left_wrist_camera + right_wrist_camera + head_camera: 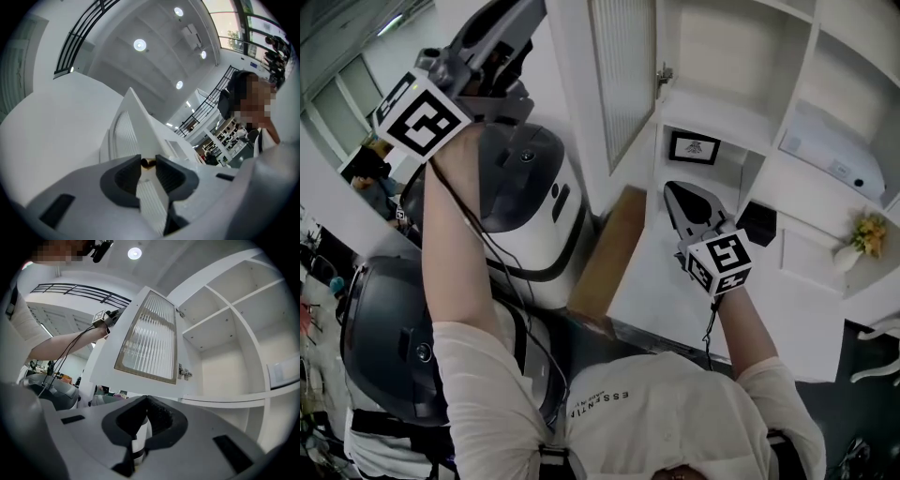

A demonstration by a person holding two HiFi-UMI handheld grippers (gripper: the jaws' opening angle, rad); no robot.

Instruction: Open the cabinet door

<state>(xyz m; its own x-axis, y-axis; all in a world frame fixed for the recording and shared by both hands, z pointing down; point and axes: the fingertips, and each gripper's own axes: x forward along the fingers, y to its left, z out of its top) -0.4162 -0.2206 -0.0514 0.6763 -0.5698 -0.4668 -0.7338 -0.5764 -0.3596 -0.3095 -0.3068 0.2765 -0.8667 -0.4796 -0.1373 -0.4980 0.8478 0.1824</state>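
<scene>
The white cabinet (787, 56) stands with its door (150, 341) swung wide – a tall upright panel of ribbed glass in a white frame, hinged at the cabinet and with its free edge pointing out into the room. The left gripper (148, 160), raised high, has its jaws partly closed on the small brass knob (149, 162) at that free edge. The right gripper (146, 399) hangs before the lower shelves, jaws together on nothing.

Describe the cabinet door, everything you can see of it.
The cabinet door is a white frame around a ribbed translucent pane. It stands swung open, hung on metal hinges along one edge. Near the opposite edge its small brass-coloured knob sits clamped between the jaws of the left gripper. Nothing else touches it.
</scene>
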